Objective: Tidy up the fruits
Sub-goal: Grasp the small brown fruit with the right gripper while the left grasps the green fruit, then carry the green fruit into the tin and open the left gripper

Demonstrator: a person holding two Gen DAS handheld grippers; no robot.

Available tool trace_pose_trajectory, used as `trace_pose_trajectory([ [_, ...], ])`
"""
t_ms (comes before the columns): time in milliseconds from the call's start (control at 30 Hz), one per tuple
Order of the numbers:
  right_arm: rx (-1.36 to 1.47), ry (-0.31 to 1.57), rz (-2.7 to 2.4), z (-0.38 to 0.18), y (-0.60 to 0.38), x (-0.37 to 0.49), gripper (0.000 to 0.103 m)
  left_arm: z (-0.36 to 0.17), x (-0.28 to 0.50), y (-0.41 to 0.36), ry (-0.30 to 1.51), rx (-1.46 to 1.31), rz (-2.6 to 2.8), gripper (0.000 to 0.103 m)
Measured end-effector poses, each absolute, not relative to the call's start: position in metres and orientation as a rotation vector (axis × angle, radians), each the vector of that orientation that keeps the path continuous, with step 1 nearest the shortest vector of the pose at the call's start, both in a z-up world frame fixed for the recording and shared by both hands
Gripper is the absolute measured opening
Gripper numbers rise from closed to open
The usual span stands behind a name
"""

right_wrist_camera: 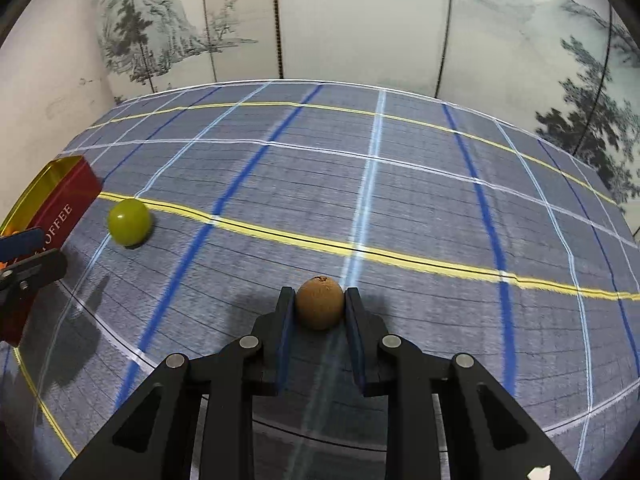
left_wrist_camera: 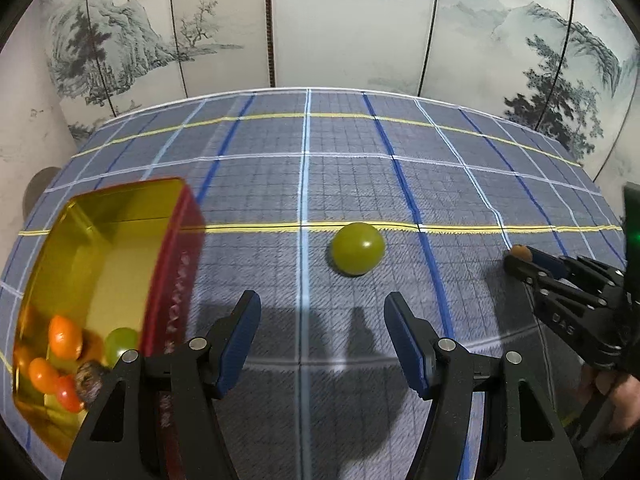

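Note:
A green round fruit (left_wrist_camera: 357,248) lies on the checked tablecloth, ahead of my open, empty left gripper (left_wrist_camera: 322,312); it also shows in the right wrist view (right_wrist_camera: 129,222). My right gripper (right_wrist_camera: 316,306) is shut on a small brown fruit (right_wrist_camera: 319,302) just above the cloth; in the left wrist view this gripper (left_wrist_camera: 520,258) shows at the right with the brown fruit (left_wrist_camera: 521,251) at its tips. A red tin with a gold inside (left_wrist_camera: 100,240) stands at the left and holds orange, green and brown fruits (left_wrist_camera: 64,336). The tin also shows in the right wrist view (right_wrist_camera: 68,200).
The blue-grey checked tablecloth (left_wrist_camera: 360,168) covers the table. A folding screen painted with trees and mountains (left_wrist_camera: 340,20) stands right behind the table's far edge. The left gripper's fingertips (right_wrist_camera: 24,240) show at the left edge of the right wrist view.

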State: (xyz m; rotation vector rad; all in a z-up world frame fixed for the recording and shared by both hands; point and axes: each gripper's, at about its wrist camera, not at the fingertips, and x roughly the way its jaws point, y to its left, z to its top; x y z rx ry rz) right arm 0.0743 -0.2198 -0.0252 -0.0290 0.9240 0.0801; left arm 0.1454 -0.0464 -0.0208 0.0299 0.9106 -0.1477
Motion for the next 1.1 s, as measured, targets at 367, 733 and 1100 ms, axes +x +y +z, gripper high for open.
trace_pose_trajectory([
  [367,0.003,0.925,0.085,-0.025,-0.222,0.074,0.023,-0.038,0.182,-0.070,0.943,0.036,-0.176,0.065],
  [733,0.003,0.925,0.085,-0.025,-0.221,0.074,0.023,-0.049,0.199,-0.074,0.956,0.026,-0.203,0.039],
  [1100,0.002,0.925,0.084,-0.026,-0.222,0.073,0.023,-0.046,0.172,-0.065,0.956,0.040,-0.190,0.038],
])
